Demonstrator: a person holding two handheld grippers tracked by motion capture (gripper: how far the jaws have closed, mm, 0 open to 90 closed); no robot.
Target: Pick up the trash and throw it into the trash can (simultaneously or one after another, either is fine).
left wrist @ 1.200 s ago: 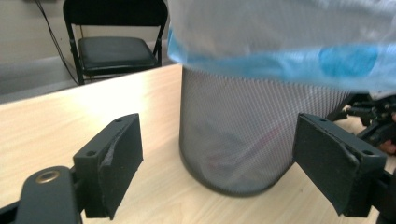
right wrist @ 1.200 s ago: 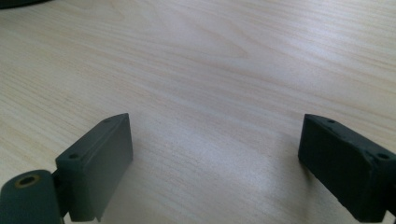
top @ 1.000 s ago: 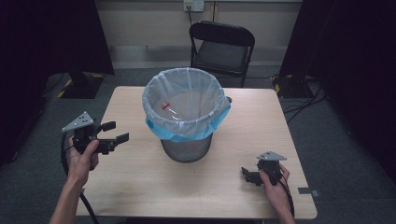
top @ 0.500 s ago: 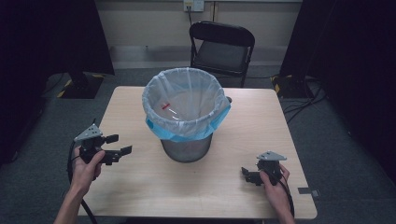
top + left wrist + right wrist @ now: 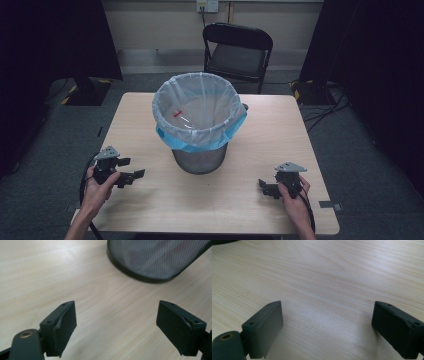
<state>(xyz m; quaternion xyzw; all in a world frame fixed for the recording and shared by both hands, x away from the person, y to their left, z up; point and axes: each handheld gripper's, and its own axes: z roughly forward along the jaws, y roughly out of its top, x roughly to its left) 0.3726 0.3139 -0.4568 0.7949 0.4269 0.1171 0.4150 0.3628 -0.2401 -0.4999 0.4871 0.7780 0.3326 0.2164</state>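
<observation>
The mesh wastebasket (image 5: 200,127) stands upright at frame centre on the table (image 5: 260,210). The left gripper (image 5: 131,169), jaws spread and empty, lies lower left, nearer to it than the right gripper (image 5: 264,187), likewise spread, lower right.

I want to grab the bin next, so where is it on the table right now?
In the high view the mesh bin stands mid-table, toward the far edge, between the left gripper and right gripper.

Right tool (image 5: 327,327): two black jaws rising from the lower edge, spread wide apart, nothing between them. Pale wood-grain worktop (image 5: 324,277) beneath and ahead. Dark curved edge of an unidentifiable object (image 5: 222,241) at the top left corner.
</observation>
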